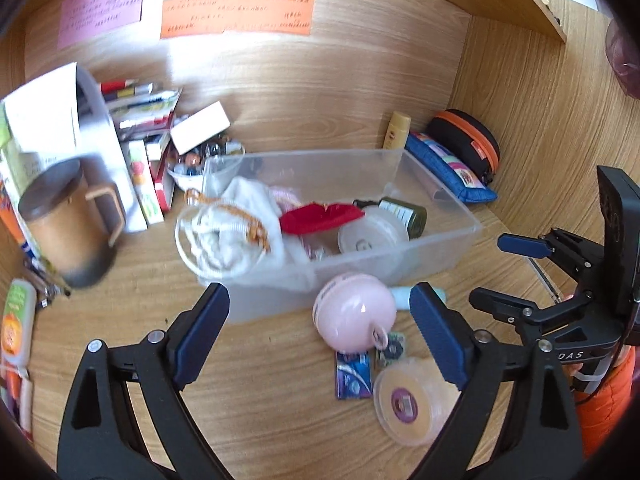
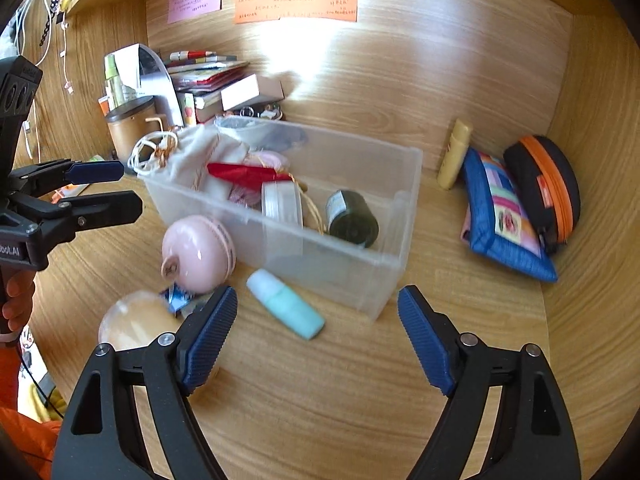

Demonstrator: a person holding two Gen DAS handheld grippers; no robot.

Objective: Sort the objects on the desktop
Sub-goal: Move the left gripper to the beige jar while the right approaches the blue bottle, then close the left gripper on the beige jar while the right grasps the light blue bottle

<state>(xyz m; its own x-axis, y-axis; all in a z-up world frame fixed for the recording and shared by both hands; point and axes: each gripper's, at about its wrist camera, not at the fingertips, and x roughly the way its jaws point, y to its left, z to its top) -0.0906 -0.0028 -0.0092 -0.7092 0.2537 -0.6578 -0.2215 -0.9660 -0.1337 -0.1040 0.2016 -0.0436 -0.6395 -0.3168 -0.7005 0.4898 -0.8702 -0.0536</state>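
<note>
Wood-grain panels wall in a wooden surface [image 2: 320, 380] on three sides, with pink, green and orange notes [image 1: 236, 16] stuck to the back panel.

From the left wrist view, the left gripper [image 1: 320, 336] is spread wide and holds nothing. Between its fingers, on the surface, lie a pink ball-shaped case [image 1: 354, 312], a small blue packet [image 1: 352, 374] and a round clear tub [image 1: 412, 402] with a yellowish lid. Just beyond stands a clear bin [image 1: 440, 252], holding a white drawstring bag [image 1: 240, 224], a red pouch [image 1: 320, 218], a round clear lid [image 1: 370, 232] and a dark green jar [image 1: 404, 212] on its side. Left of the bin a brown mug [image 1: 68, 224] stands in front of stacked books [image 1: 140, 120].

The right gripper [image 2: 318, 336] is also spread and empty. Just ahead of its left finger a mint-green bottle [image 2: 286, 304] lies on its side against the near wall of the bin. The case rests further left, touching the bin. Right of the bin, well apart from it, a yellow tube [image 2: 454, 154], a blue pouch [image 2: 506, 216] and a black case with an orange zip [image 2: 546, 184] lean in the corner.
</note>
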